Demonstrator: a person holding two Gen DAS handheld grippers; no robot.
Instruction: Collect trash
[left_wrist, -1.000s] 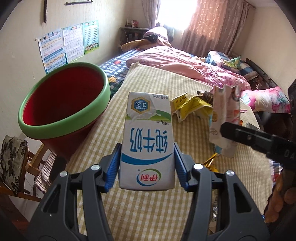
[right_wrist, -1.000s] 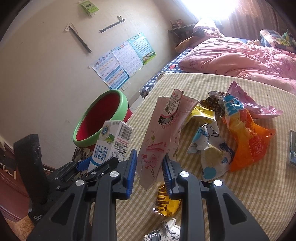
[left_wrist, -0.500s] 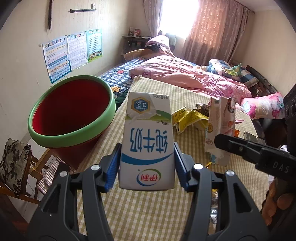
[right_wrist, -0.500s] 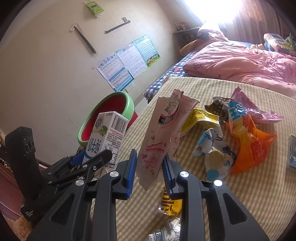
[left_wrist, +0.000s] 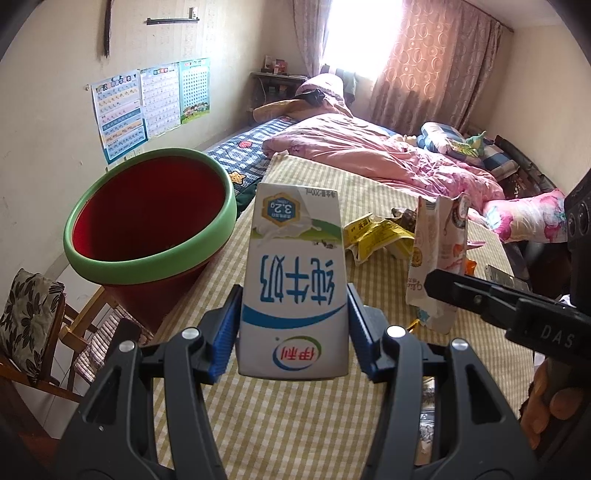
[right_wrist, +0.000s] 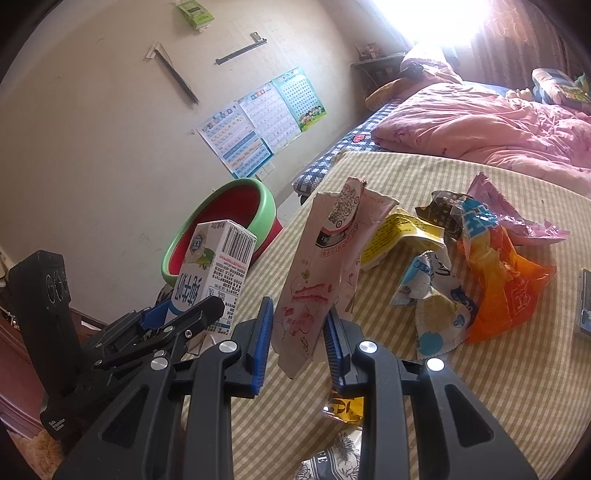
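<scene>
- Left gripper (left_wrist: 293, 325) clamped on white-and-blue milk carton (left_wrist: 293, 284); red plastic bin with green rim (left_wrist: 147, 221) at 10 o'clock, early release risks hitting the rim.
- Right gripper (right_wrist: 297, 336) pinches limp pink paper pouch (right_wrist: 325, 280); could slip out.

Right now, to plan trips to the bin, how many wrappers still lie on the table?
5, maybe more hidden: yellow wrapper, dark wrapper, pink wrapper, orange wrapper and blue-white wrapper in one pile; a gold scrap shows under the right gripper.
</scene>
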